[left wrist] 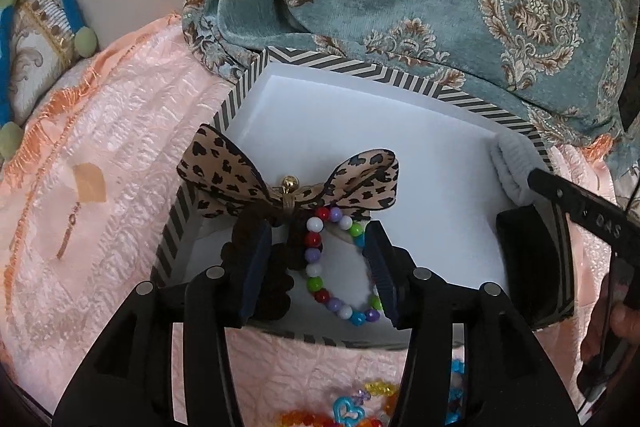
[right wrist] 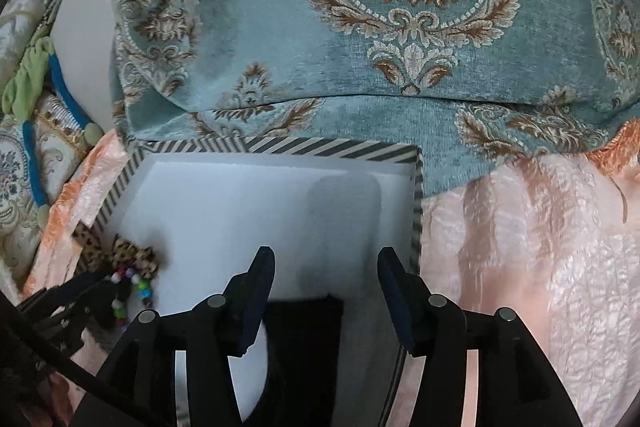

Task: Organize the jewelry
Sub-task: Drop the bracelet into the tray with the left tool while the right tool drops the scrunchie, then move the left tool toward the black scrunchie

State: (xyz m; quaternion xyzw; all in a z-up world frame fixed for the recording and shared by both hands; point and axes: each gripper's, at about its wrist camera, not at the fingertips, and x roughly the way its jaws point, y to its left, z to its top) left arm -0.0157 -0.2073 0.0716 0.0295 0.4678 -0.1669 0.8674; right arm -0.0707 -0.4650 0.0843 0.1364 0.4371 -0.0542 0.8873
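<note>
Dropping beaded bracelet (left wrist: 340, 267) into striped box (left wrist: 256, 75); left gripper (left wrist: 320, 255) and right gripper (right wrist: 326, 287) both apart; next, fetching beads outside box.

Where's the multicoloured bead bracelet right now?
In the left wrist view, the bead bracelet lies inside the striped box, at its near edge, just below the leopard-print bow, between the open fingers of the left tool.

You have a matt white-lined cardboard box (left wrist: 404, 75) on crinkled, satiny peach cloth (left wrist: 120, 155), holding a glossy plastic bead bracelet (left wrist: 320, 267), a leopard-print fabric bow (left wrist: 224, 167) with a shiny gold metal ball (left wrist: 289, 183), beside plush teal brocade (right wrist: 280, 27).
</note>
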